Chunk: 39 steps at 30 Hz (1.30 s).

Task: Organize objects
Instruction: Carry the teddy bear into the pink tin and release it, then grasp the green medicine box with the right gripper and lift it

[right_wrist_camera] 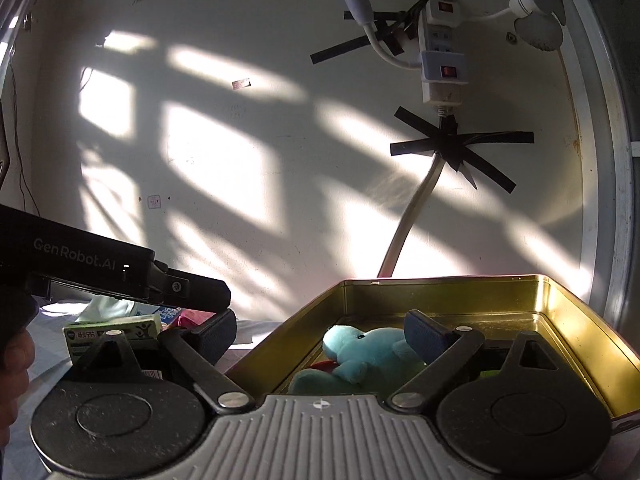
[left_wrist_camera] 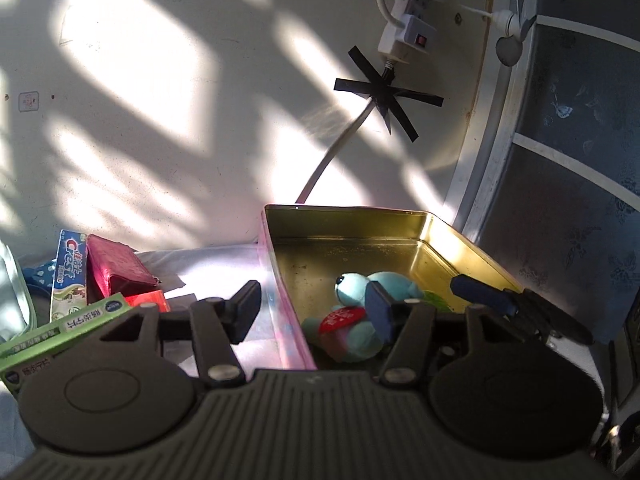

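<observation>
Plush toy (left_wrist_camera: pixel 360 304), turquoise with a red patch, lying inside gold tin tray (left_wrist_camera: pixel 440 224), at 5 o'clock of left wrist view and 6 o'clock of right wrist view; evidently sorted into tray as container for collected items. Left gripper (left_wrist_camera: pixel 316 308) with fingers moderately apart, straddling tray's pink near wall, gripping nothing. Right gripper (right_wrist_camera: pixel 320 340) with fingers spread wide, one outside tray at 8 o'clock, other above toy, pads clear of plush; probably release or approach stance. Unsorted goods at 9 o'clock of left wrist view: Crest toothpaste box (left_wrist_camera: pixel 70 272), red pouch (left_wrist_camera: pixel 116 264), green carton (left_wrist_camera: pixel 60 332), likely awaiting transfer. Supporting surface a pale cloth-covered desk (left_wrist_camera: pixel 224 256), set against white wall (left_wrist_camera: pixel 160 120) streaked with window sunlight. Power strip (left_wrist_camera: pixel 404 24) taped to wall at 1 o'clock; dark patterned panel at 3 o'clock.
</observation>
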Available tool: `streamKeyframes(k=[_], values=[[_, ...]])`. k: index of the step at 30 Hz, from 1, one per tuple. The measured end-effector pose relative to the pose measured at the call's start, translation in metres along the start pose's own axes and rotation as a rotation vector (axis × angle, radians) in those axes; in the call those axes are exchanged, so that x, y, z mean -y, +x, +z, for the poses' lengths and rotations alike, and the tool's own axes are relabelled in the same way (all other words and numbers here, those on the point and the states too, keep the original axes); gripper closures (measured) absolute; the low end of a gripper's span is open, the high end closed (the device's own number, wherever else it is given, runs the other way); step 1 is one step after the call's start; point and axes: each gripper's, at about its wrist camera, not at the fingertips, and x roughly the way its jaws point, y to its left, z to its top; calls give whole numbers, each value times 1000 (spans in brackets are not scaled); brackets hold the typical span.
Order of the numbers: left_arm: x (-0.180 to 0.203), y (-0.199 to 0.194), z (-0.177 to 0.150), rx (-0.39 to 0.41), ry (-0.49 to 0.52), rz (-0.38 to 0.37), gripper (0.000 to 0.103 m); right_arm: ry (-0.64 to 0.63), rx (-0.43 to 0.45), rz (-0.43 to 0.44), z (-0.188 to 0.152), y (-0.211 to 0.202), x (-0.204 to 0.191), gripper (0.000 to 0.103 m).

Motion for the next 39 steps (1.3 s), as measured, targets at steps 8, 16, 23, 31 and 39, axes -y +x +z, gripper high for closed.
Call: streamKeyframes(k=[8,16,23,31,39], values=[[-84,-64,-42,13,-90,225,43,6,-47,165,9,-5,-40,25],[-146,-78,-87,-96,-217,353,43,-107,-261,296,-23,32,-110,44],[-150,-71,-72,-53,-167,309,43,-138,-348,279,-23,83,-133,32],[-171,-31,-55,-104,-208,264,51,-93,-422,367,-30,141,-135,32],[-197,-37,-50,-79,-303,248,47,-74,-393,414,-33,134,-148,29]])
